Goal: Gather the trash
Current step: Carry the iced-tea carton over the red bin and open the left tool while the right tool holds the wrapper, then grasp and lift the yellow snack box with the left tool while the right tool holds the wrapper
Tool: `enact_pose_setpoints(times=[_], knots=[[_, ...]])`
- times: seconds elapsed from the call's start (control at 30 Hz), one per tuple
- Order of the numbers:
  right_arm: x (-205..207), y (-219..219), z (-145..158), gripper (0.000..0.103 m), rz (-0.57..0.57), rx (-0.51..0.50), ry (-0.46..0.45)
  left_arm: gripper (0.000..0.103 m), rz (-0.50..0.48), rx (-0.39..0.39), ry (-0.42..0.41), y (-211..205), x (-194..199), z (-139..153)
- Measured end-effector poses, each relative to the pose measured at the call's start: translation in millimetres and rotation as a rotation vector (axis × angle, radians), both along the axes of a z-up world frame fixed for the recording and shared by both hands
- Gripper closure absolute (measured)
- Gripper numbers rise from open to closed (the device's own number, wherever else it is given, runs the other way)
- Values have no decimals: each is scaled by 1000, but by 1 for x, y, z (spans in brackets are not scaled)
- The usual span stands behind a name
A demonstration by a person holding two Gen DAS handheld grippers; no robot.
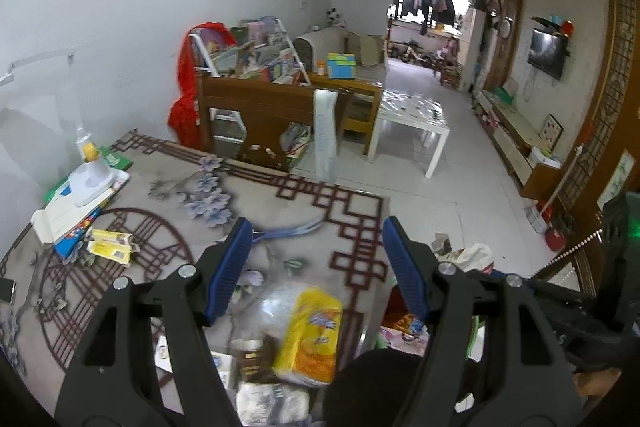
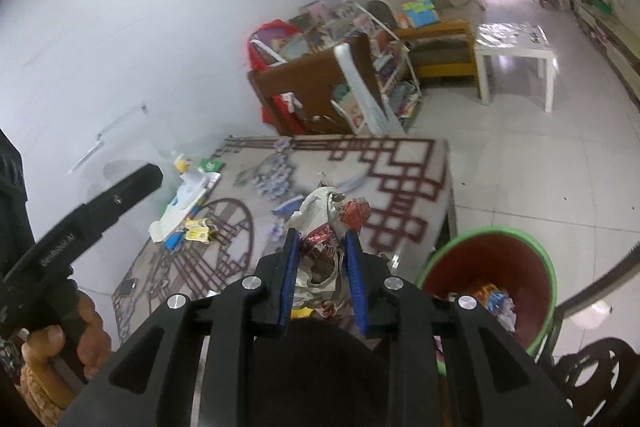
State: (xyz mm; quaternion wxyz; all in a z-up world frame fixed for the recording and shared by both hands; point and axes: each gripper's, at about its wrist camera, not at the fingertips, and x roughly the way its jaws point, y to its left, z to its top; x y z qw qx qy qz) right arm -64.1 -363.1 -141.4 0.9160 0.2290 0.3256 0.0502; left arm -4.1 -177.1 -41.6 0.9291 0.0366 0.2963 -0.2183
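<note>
Now we hold crumpled trash in the right gripper (image 2: 323,247) over the table.

Our right gripper is closed narrowly on a bundle of crumpled wrappers (image 2: 328,219), white and red paper, and the pads press it from both sides above the patterned table (image 2: 412,163). Just to the right of the table stands the red bin with a green rim (image 2: 492,267), with some trash already inside. Our left gripper (image 1: 318,267) is about half open and holds nothing; under it, at the near edge of the table (image 1: 248,187), lie a yellow packet (image 1: 310,335) and a brown wrapper (image 1: 254,361). At the far left of the table we see yellow cartons (image 1: 110,245) beside a white lamp base (image 1: 91,183).
</note>
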Motion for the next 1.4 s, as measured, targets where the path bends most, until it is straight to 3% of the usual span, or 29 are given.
enact_pose_setpoints(times=[0.1, 0.27, 0.47, 0.6, 0.7, 0.8, 0.97, 1.13, 1.23, 1.27, 1.3, 1.4], knots=[[-5, -10, -6, 80, -32, 1, 18, 44, -50, -1, 27, -9, 0, -6], [-11, -28, -11, 80, -86, 12, 29, 44, -53, 6, 91, -6, 15, -23], [-13, -42, -27, 80, -121, 49, 72, 34, -147, 35, 173, 4, 38, -54], [-11, -44, -32, 79, -118, 60, 92, 21, -298, 132, 214, -2, 46, -82], [-12, -45, -33, 79, -122, 55, 101, 11, -398, 297, 223, -14, 49, -109], [-16, -46, -33, 79, -140, 49, 108, 11, -352, 349, 308, -18, 61, -127], [-21, -53, -43, 79, -176, 92, 140, 11, -100, 153, 597, -15, 89, -164], [-27, -50, -44, 79, -178, 79, 156, 11, -4, 134, 675, -31, 90, -192], [-29, -51, -46, 79, -180, 78, 165, 11, 6, 144, 676, -40, 89, -198], [-29, -50, -47, 79, -181, 78, 168, 16, 13, 145, 674, -40, 90, -200], [-28, -50, -47, 79, -181, 80, 171, 29, 21, 140, 676, -39, 90, -200], [-28, -51, -50, 79, -177, 88, 177, 55, 26, 72, 712, -30, 92, -203]])
